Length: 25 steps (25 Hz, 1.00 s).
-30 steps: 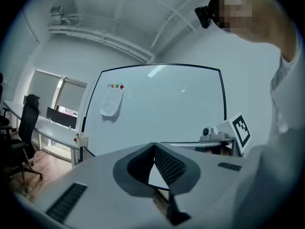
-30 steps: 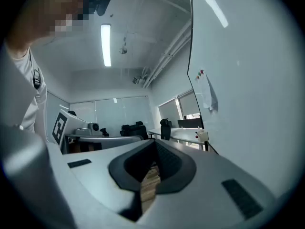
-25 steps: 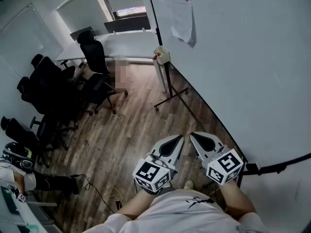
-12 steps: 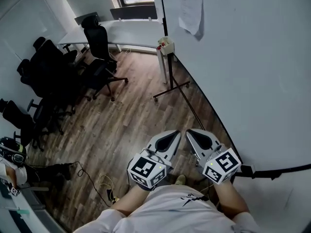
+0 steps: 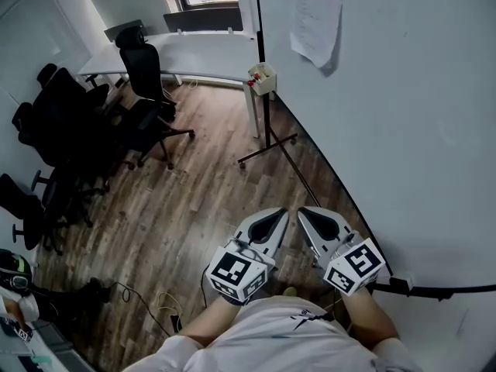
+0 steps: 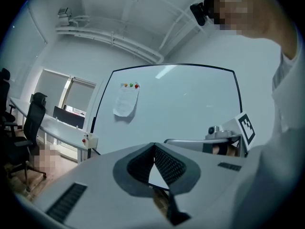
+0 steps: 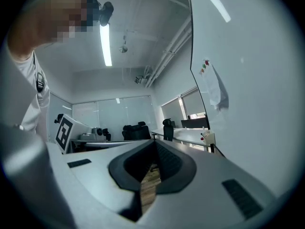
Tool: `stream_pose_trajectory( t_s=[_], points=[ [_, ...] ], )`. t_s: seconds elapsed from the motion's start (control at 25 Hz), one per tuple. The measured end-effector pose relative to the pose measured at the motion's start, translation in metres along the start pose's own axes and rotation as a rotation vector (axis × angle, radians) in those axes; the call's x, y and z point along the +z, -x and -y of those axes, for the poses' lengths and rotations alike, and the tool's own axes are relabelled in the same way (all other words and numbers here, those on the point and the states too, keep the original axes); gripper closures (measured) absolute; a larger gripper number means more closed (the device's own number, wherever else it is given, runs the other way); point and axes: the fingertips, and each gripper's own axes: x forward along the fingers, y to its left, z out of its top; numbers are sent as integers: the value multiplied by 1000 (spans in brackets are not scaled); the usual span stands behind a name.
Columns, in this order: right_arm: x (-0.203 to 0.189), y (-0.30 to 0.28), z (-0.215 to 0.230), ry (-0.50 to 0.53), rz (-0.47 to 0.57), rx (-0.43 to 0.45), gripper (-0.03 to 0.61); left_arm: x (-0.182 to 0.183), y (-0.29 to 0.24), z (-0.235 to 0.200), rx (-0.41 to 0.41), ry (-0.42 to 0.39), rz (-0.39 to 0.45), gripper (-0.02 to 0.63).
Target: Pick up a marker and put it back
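Note:
A small white marker holder (image 5: 262, 78) with red-capped markers hangs on the whiteboard's left edge, far ahead; it also shows as the holder (image 6: 89, 140) and the holder (image 7: 208, 138). My left gripper (image 5: 285, 212) and right gripper (image 5: 302, 211) are held side by side over the wood floor, pointing level toward it. Both are shut, tips meeting, with nothing between them. The left gripper's tips (image 6: 154, 145) and the right gripper's tips (image 7: 155, 141) hold no object. The markers are well out of reach of either gripper.
The large whiteboard (image 5: 403, 130) runs along the right, with a pinned sheet of paper (image 5: 314, 18) and its stand legs (image 5: 267, 142) on the floor. Black office chairs (image 5: 143, 84) and a white desk (image 5: 194, 53) stand at the left and back. Cables (image 5: 155, 304) lie near my feet.
The view has advanced along the whiteboard: the paper and marker holder sit nearer and further right, the chairs have slid left. Both grippers keep their shut, side-by-side pose.

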Motion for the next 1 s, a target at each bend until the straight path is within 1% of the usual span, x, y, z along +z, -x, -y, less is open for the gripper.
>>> stream_pose_trajectory(
  t_s=[0.32, 0.48, 0.76, 1.0],
  points=[
    [20, -116, 23, 14, 5, -53, 565, 34, -23, -116, -41, -23, 1, 601],
    [25, -163, 35, 13, 1, -94, 565, 46, -34, -163, -67, -30, -1, 601],
    [22, -218, 59, 4, -23, -129, 565, 48, -55, -229, -67, -2, -12, 601],
    [23, -264, 90, -4, -28, -118, 565, 50, -81, -278, -40, -6, -26, 601]
  ],
)
